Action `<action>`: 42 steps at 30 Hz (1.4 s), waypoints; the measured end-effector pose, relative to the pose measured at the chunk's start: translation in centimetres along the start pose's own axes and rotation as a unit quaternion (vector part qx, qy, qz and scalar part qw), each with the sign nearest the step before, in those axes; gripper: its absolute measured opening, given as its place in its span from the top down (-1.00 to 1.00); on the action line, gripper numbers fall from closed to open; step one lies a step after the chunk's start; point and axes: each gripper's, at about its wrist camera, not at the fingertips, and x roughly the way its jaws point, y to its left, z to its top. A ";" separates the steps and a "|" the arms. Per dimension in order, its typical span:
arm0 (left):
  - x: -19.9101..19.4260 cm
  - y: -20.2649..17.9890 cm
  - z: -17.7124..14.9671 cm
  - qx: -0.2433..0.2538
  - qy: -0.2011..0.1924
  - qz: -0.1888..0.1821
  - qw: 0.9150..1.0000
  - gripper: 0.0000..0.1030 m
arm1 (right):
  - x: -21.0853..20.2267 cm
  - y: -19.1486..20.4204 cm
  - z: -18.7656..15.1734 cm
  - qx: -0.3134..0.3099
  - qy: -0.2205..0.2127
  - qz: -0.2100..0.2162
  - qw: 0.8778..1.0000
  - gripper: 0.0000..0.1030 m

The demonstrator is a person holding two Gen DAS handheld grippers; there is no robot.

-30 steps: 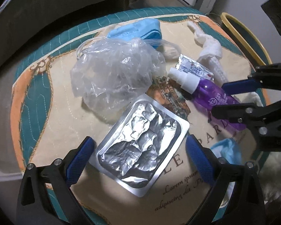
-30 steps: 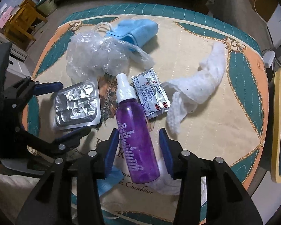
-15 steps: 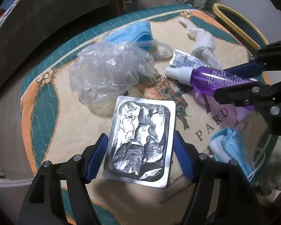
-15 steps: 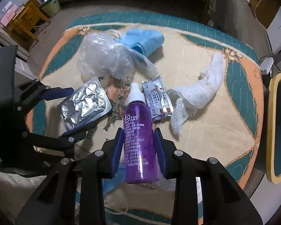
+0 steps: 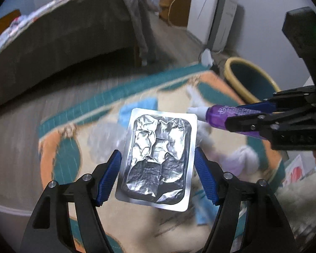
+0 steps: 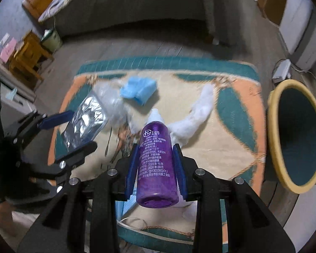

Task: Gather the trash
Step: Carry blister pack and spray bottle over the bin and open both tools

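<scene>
Aloft, foil tray (image 5: 158, 158) sits clamped between left claw (image 5: 157, 177) pads.

Left gripper (image 5: 157, 171) and right gripper (image 6: 155, 164) both raised, jaws clamped on loads.

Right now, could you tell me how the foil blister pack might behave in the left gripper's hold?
The foil blister pack looks thin and light, pinched edgewise by the left gripper. It probably flexes under squeeze: its foil is already crumpled. Smooth edges might slip on the fingers.
</scene>
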 end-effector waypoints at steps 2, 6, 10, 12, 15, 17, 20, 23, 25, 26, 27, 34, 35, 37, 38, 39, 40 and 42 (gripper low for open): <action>-0.2 -1.0 1.6 -0.003 -0.016 -0.005 1.000 -0.37 | -1.3 -0.9 0.6 0.013 -0.020 -0.003 1.000 0.38; -0.9 -2.1 3.2 0.007 -0.034 -0.001 0.999 -0.37 | -4.4 -2.6 1.6 0.035 -0.062 -0.004 0.997 0.38; -1.6 -3.4 4.3 0.013 -0.050 0.003 0.999 -0.37 | -7.3 -3.8 2.4 0.033 -0.103 -0.014 0.994 0.38; -1.8 -4.0 4.7 0.014 -0.057 0.003 0.998 -0.37 | -8.3 -4.4 2.7 0.033 -0.120 -0.021 0.992 0.38; -1.8 -4.9 5.4 0.019 -0.067 0.002 0.998 -0.37 | -9.3 -5.3 3.0 0.034 -0.136 -0.034 0.990 0.38; -1.8 -5.7 5.8 0.027 -0.074 0.008 0.997 -0.38 | -9.5 -5.8 3.2 0.034 -0.145 -0.045 0.988 0.38; -1.2 -6.7 6.2 0.029 -0.077 0.004 0.997 -0.38 | -9.3 -6.6 3.6 0.040 -0.148 -0.045 0.987 0.38; -0.4 -7.7 6.3 0.036 -0.071 -0.002 0.997 -0.38 | -9.3 -7.2 4.1 0.043 -0.150 -0.039 0.987 0.38; 0.3 -8.6 6.3 0.043 -0.065 -0.004 0.997 -0.38 | -9.3 -7.2 4.6 0.026 -0.150 -0.051 0.987 0.38; 0.6 -8.9 6.2 0.045 -0.062 -0.005 0.997 -0.38 | -9.3 -7.1 4.7 0.014 -0.153 -0.067 0.986 0.38; 0.9 -9.3 6.1 0.045 -0.059 -0.008 0.997 -0.38 | -9.4 -7.2 4.9 0.001 -0.154 -0.084 0.984 0.38; 2.8 -11.8 4.9 0.051 -0.028 -0.005 0.998 -0.38 | -10.7 -10.1 5.5 -0.008 -0.167 -0.114 0.979 0.38; 3.1 -12.1 5.0 0.052 -0.025 -0.003 0.998 -0.38 | -10.8 -10.8 5.4 -0.003 -0.167 -0.114 0.979 0.38; 3.6 -12.8 5.4 0.042 -0.019 -0.007 0.999 -0.38 | -10.7 -12.5 5.2 0.017 -0.163 -0.104 0.981 0.38; 3.8 -13.1 5.7 0.036 -0.019 -0.010 0.999 -0.38 | -10.7 -13.3 5.0 0.026 -0.159 -0.100 0.982 0.38; 4.0 -13.6 6.1 0.030 -0.021 -0.013 0.999 -0.38 | -10.6 -13.8 4.9 0.029 -0.156 -0.100 0.982 0.38; 4.1 -14.1 6.4 0.027 -0.024 -0.017 0.999 -0.38 | -10.4 -14.7 4.8 0.032 -0.152 -0.101 0.983 0.38; 4.4 -15.5 7.2 0.025 -0.030 -0.027 0.999 -0.38 | -10.2 -16.0 4.5 0.041 -0.144 -0.101 0.984 0.38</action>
